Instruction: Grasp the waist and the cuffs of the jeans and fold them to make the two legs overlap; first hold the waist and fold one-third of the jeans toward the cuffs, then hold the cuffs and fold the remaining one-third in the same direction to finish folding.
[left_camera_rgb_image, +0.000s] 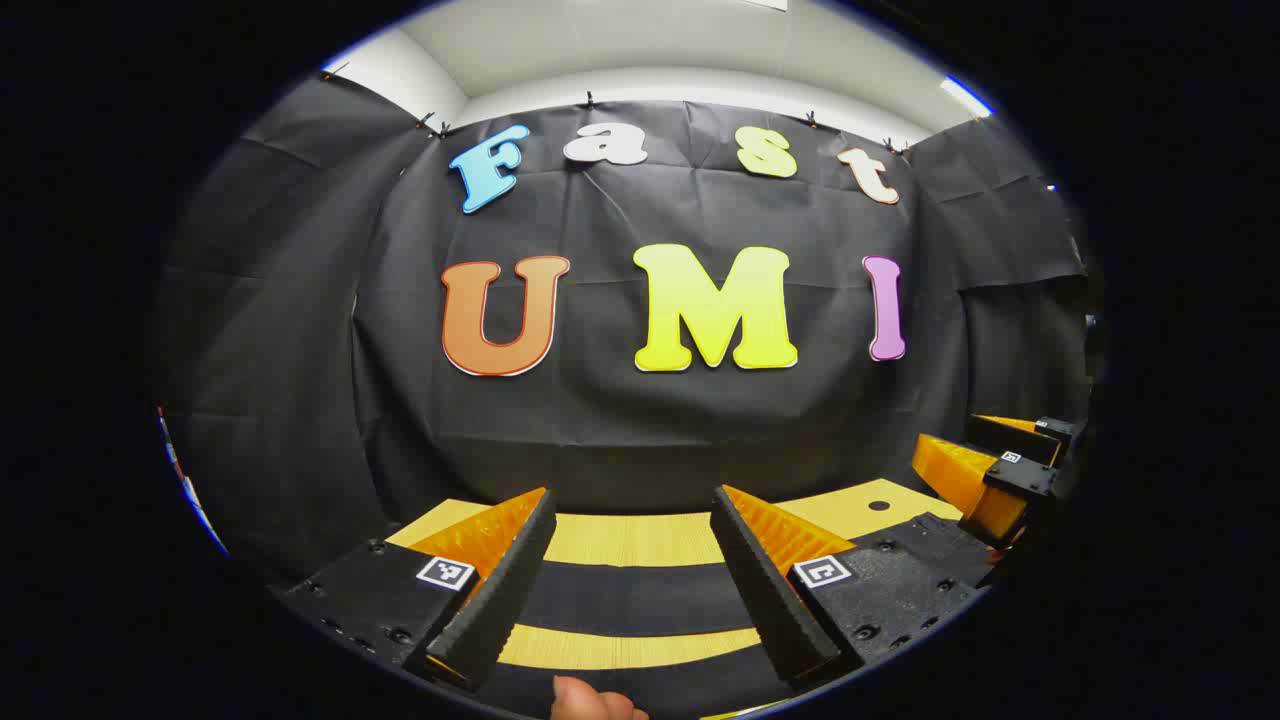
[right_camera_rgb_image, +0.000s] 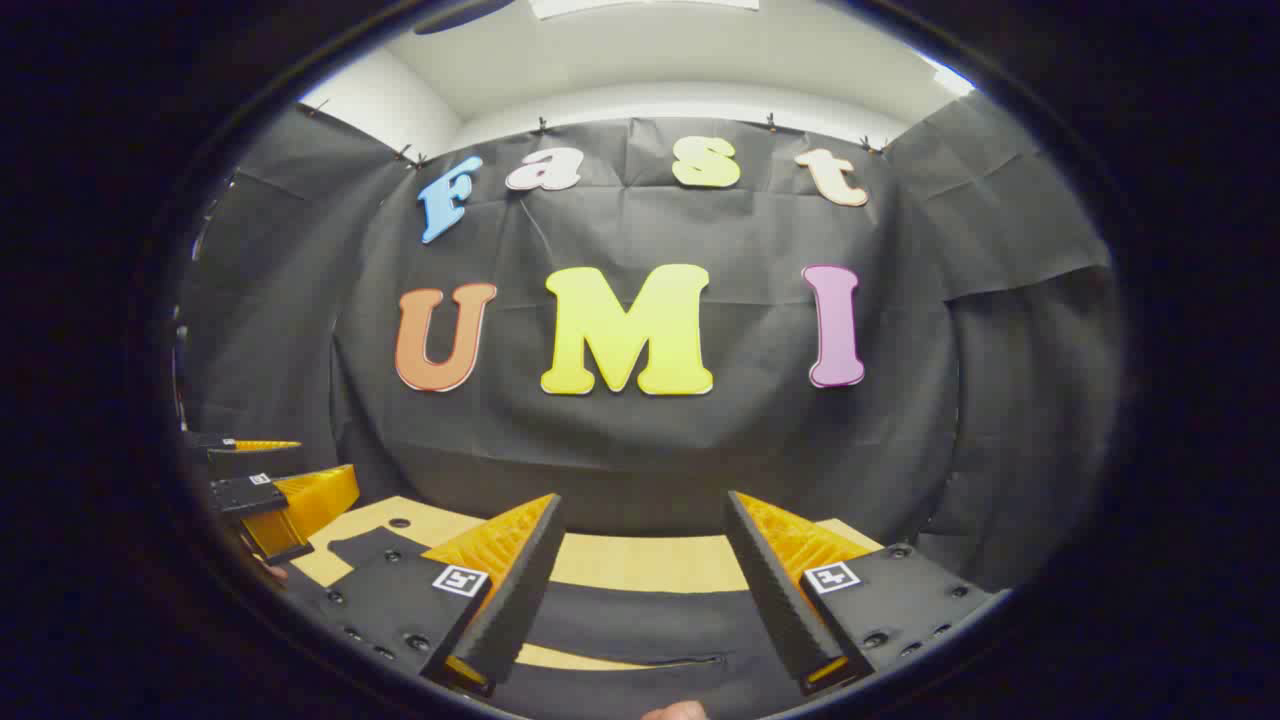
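- The left gripper (left_camera_rgb_image: 632, 575) hovers above the pale wooden surface (left_camera_rgb_image: 625, 540), its fingers (left_camera_rgb_image: 500, 590) spread wide and holding nothing.
- The right gripper (right_camera_rgb_image: 640, 590) hangs level beside it, fingers (right_camera_rgb_image: 510, 600) likewise parted and empty.
- Dark jeans (left_camera_rgb_image: 630, 598) lie flat across the near part of the surface, a band of bare wood showing between their folds in the left gripper view; in the right gripper view a stitched seam runs along the cloth near the surface's front edge.
- A fingertip (left_camera_rgb_image: 590, 700) shows at the bottom of the left gripper view.
- Black cloth (left_camera_rgb_image: 640, 400) closes off the surface's far edge.
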